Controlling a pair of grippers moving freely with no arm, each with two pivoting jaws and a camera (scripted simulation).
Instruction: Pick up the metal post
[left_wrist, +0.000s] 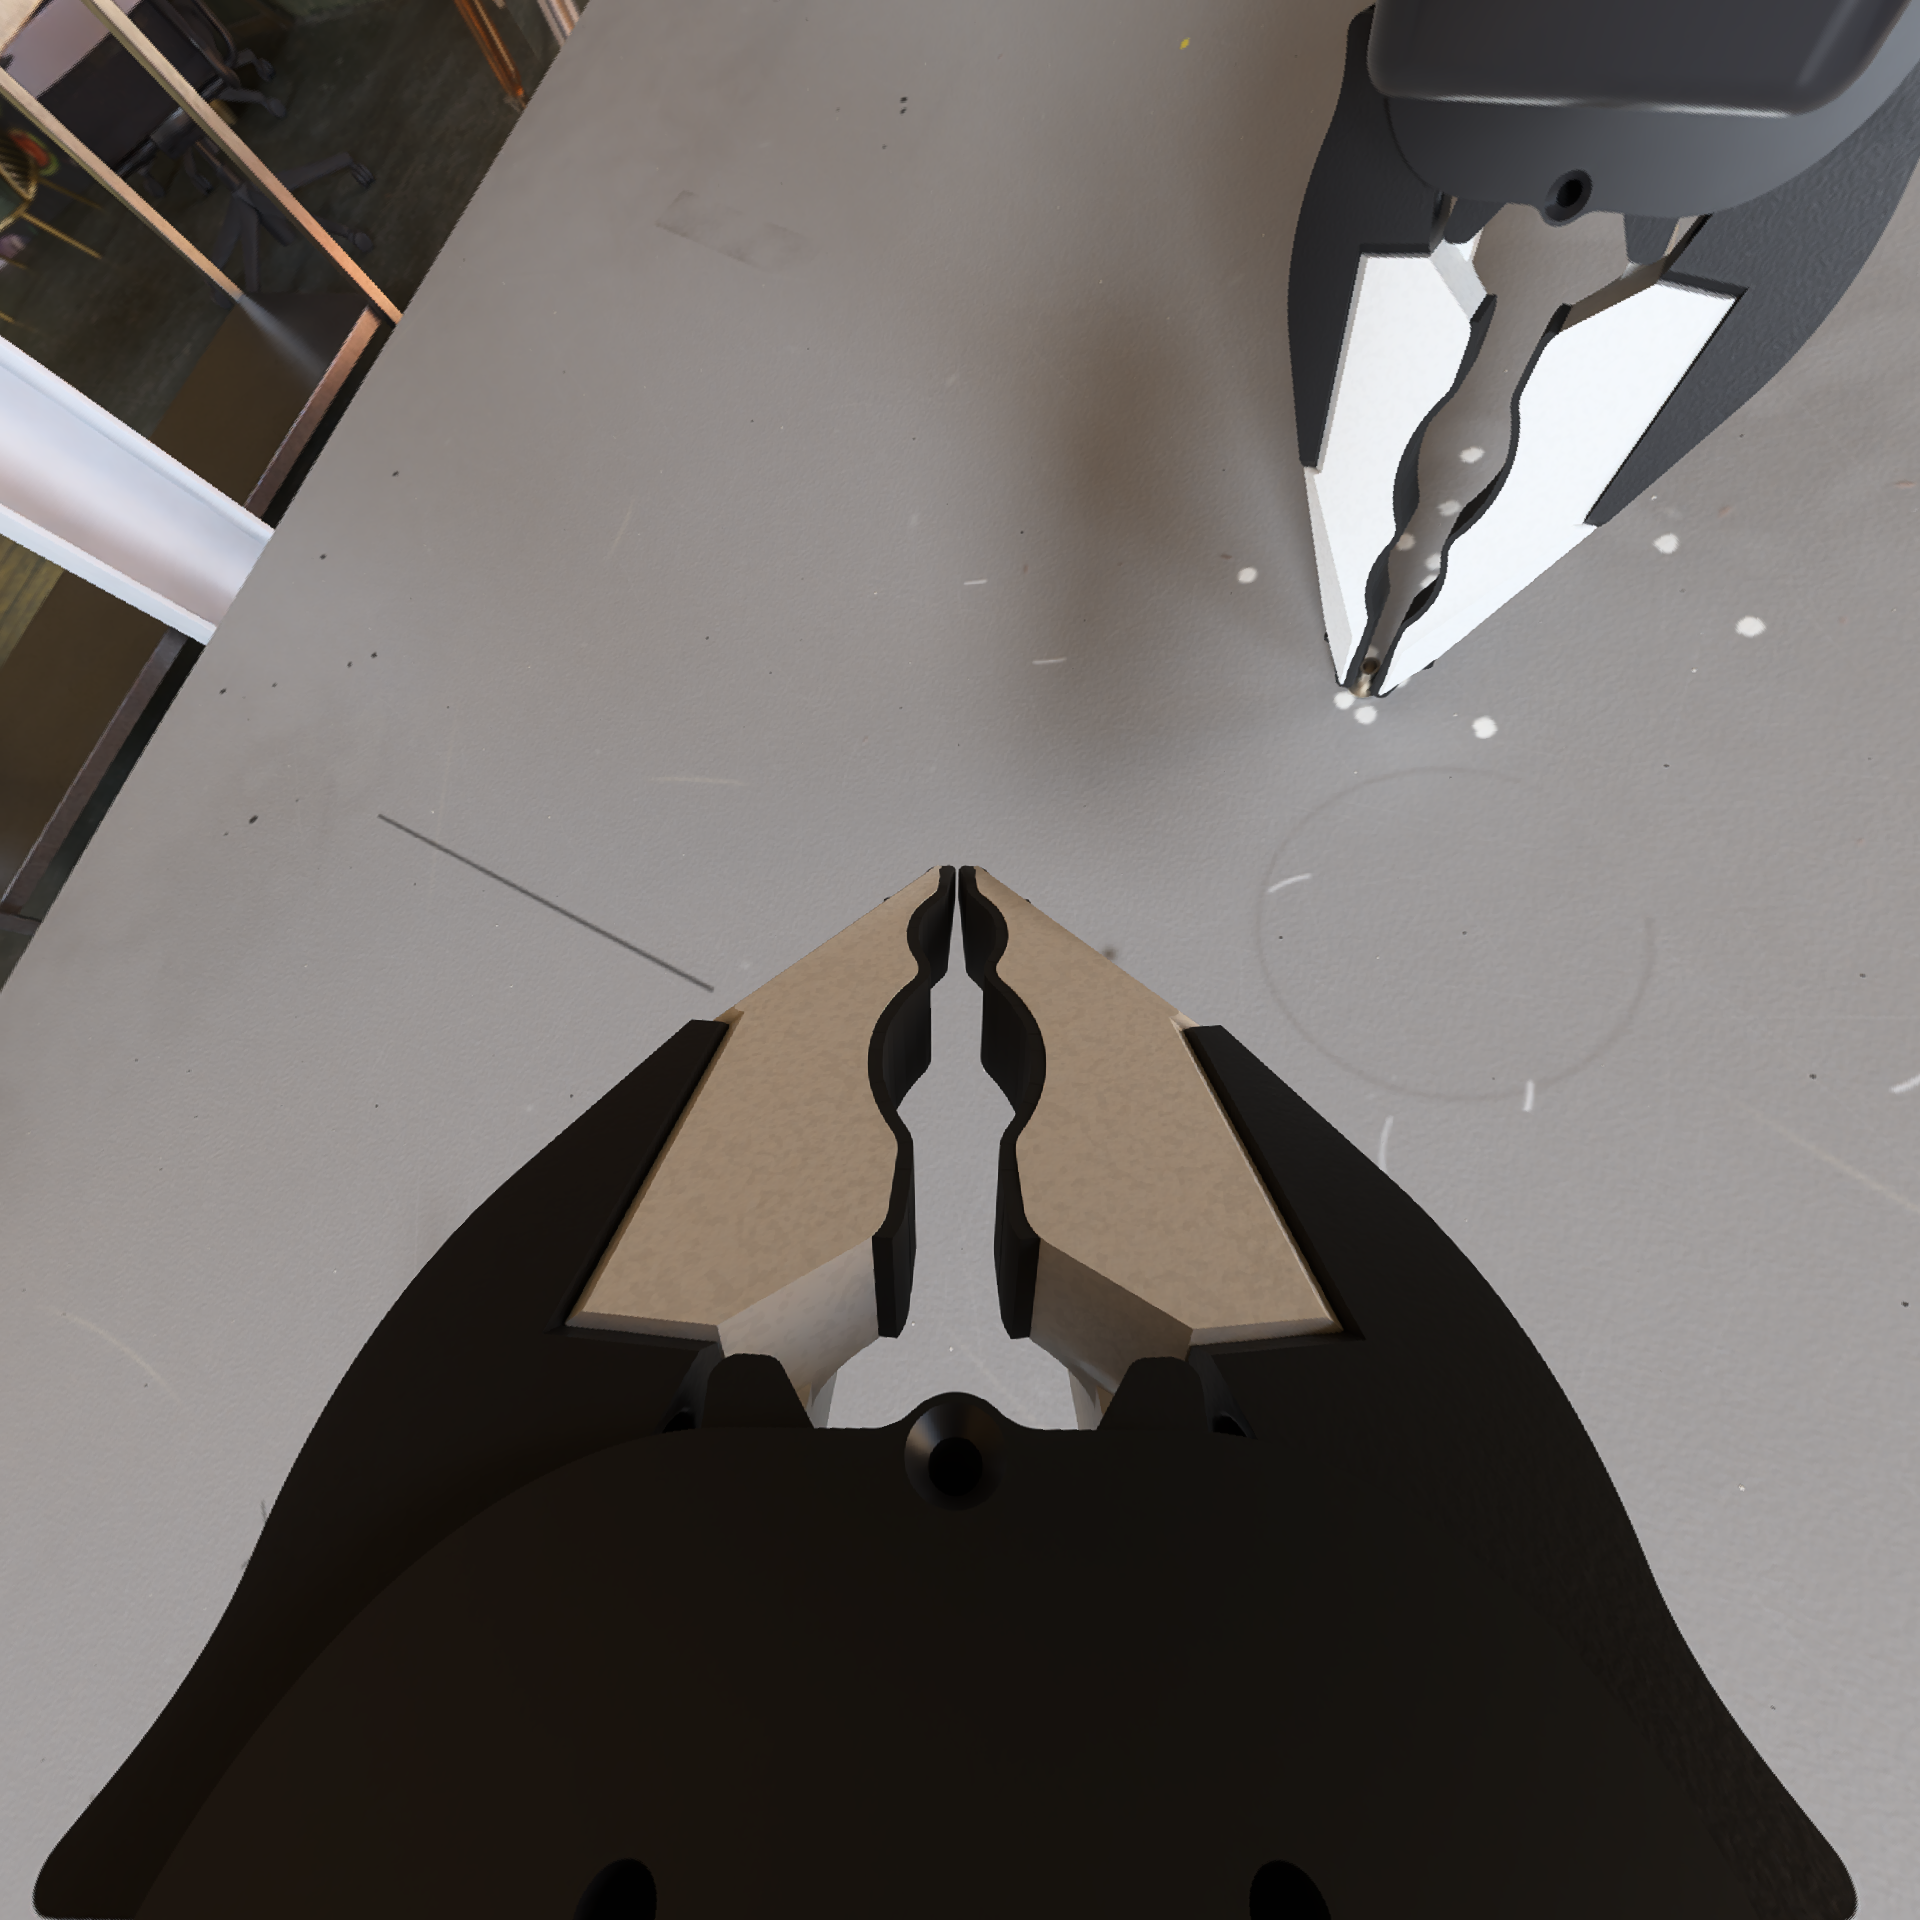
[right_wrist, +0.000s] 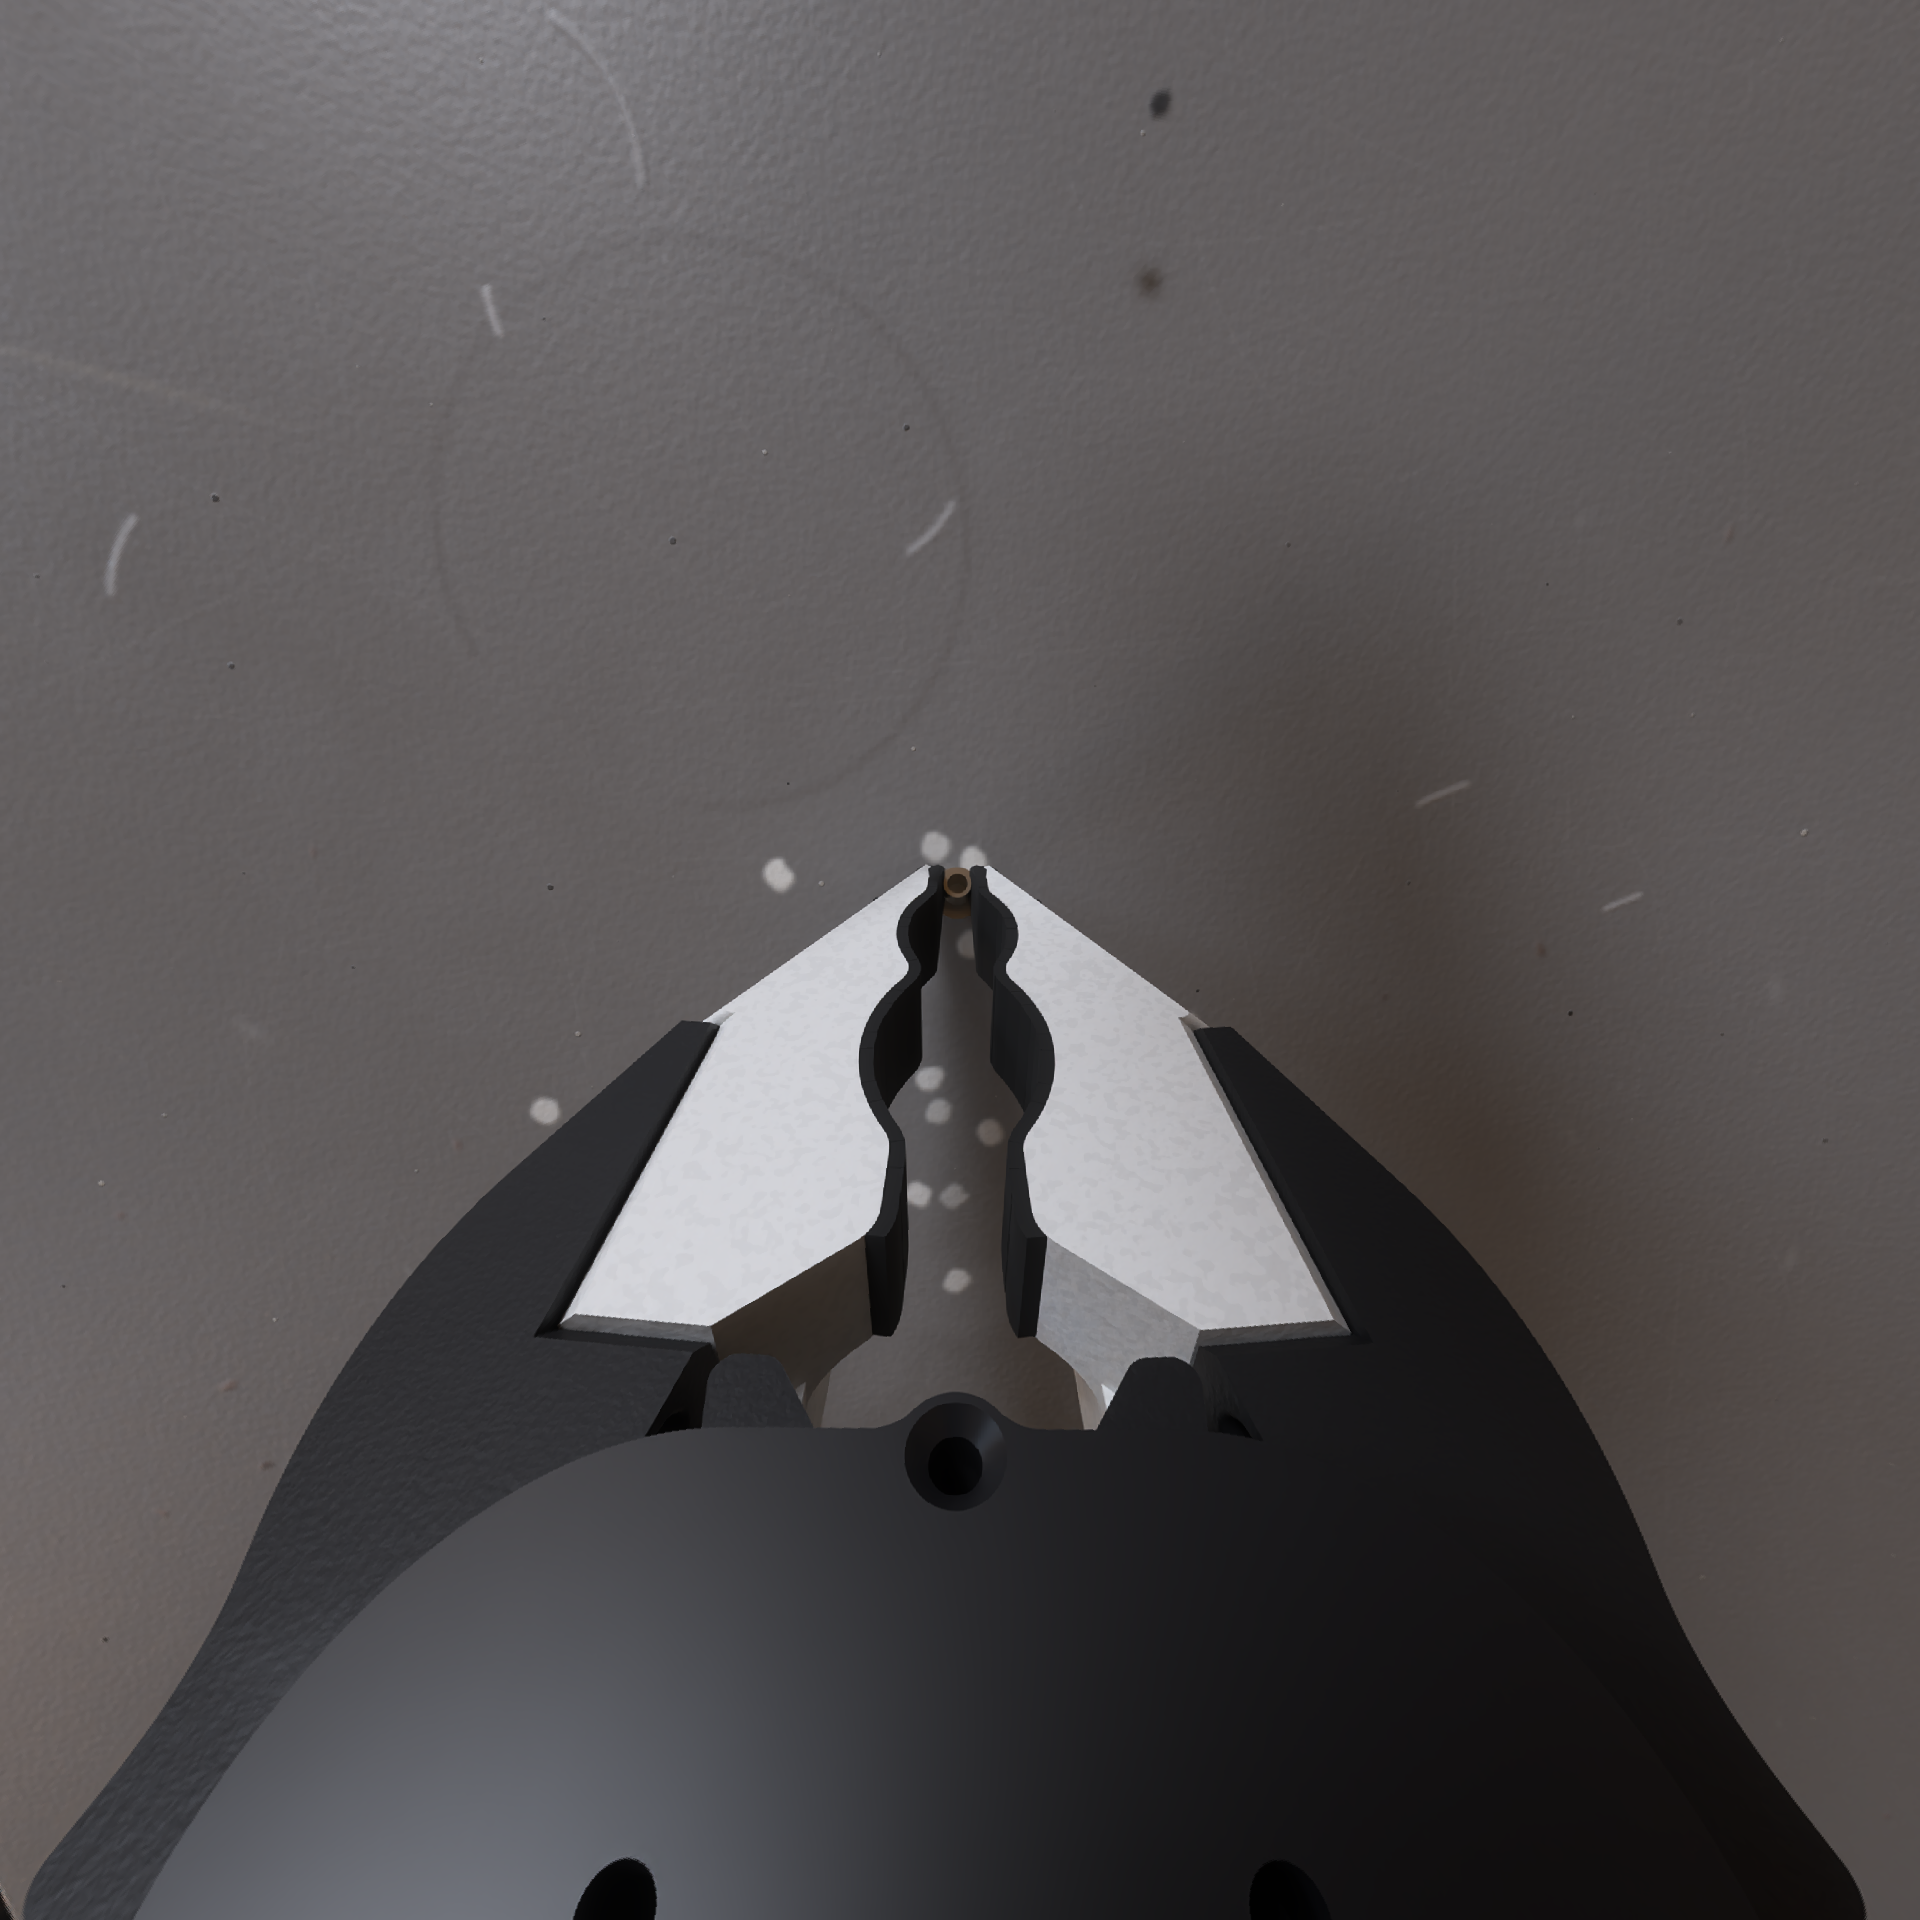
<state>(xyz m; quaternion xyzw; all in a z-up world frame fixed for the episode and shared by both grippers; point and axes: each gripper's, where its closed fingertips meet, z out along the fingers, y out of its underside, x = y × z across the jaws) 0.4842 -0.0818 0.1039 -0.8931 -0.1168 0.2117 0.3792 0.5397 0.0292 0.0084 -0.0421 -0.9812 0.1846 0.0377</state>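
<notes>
Right gripper (right_wrist: 956, 881): fingertips clamped on small brass-coloured metal post (right_wrist: 955, 883), seen end-on over the grey table (right_wrist: 1351, 416). Left gripper (left_wrist: 955, 873): closed, empty. Only the left wrist view shows the table's far-left edge, shelving (left_wrist: 208, 208) and the right gripper (left_wrist: 1369, 670) far right.

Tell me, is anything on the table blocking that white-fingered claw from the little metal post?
Nothing visible does. The right gripper already pinches the metal post at its very fingertips. The left gripper sits shut and apart, and only paint specks mark the grey table around it.
</notes>
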